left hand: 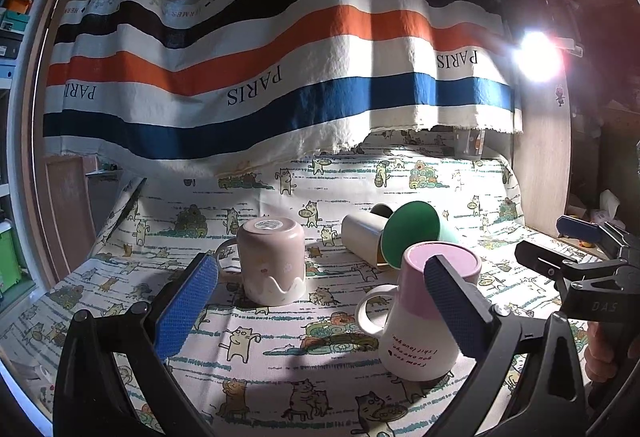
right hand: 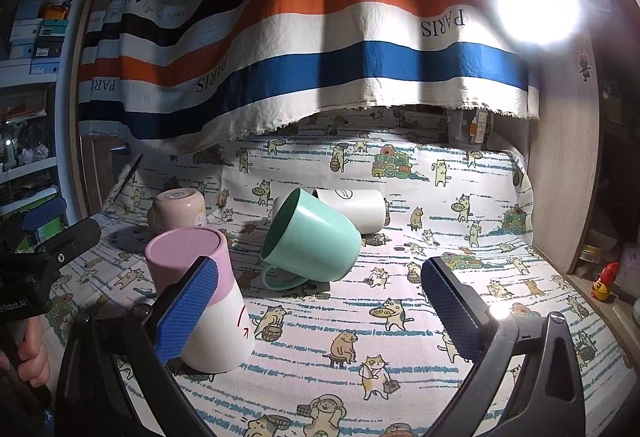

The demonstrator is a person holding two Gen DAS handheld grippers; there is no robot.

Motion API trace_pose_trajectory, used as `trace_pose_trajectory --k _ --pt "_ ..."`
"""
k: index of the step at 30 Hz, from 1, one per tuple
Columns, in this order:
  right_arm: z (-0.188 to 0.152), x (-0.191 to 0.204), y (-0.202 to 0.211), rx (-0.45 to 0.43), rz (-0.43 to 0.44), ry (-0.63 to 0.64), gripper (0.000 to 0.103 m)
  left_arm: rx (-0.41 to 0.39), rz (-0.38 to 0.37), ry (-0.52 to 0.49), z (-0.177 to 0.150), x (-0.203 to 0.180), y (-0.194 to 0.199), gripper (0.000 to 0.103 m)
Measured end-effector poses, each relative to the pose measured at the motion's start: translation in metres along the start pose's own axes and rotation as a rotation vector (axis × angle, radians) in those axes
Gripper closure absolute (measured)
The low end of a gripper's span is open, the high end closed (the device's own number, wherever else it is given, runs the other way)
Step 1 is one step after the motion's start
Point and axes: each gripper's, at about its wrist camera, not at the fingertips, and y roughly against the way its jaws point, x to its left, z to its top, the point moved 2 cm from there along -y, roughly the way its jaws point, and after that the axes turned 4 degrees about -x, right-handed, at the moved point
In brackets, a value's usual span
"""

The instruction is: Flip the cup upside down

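A pink-and-white mug (left hand: 420,321) stands upside down on the cat-print cloth; it also shows in the right wrist view (right hand: 204,297). A beige-pink mug (left hand: 272,261) stands upside down to its left, seen farther back in the right wrist view (right hand: 178,211). A mint green cup (right hand: 312,237) lies on its side, mouth facing left; the left wrist view shows its dark green base (left hand: 410,233). A white cup (right hand: 354,209) lies on its side behind it, also in the left wrist view (left hand: 362,237). My left gripper (left hand: 320,301) is open and empty; its right finger overlaps the pink-and-white mug in view. My right gripper (right hand: 320,307) is open and empty, facing the green cup.
A striped "PARIS" cloth (left hand: 260,57) hangs behind the table. A wooden side panel (right hand: 560,165) bounds the right. A bright lamp (right hand: 538,7) glares at upper right. Shelves with boxes (right hand: 36,33) stand at left. A small red figurine (right hand: 604,283) sits at the right edge.
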Motion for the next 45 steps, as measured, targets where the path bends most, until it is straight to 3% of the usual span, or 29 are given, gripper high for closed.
trace_pose_trajectory --k 45 --pt "0.0003 -0.0004 0.0 0.001 0.0 -0.001 0.001 -0.002 0.007 0.001 -0.0008 0.002 -0.0021 0.0"
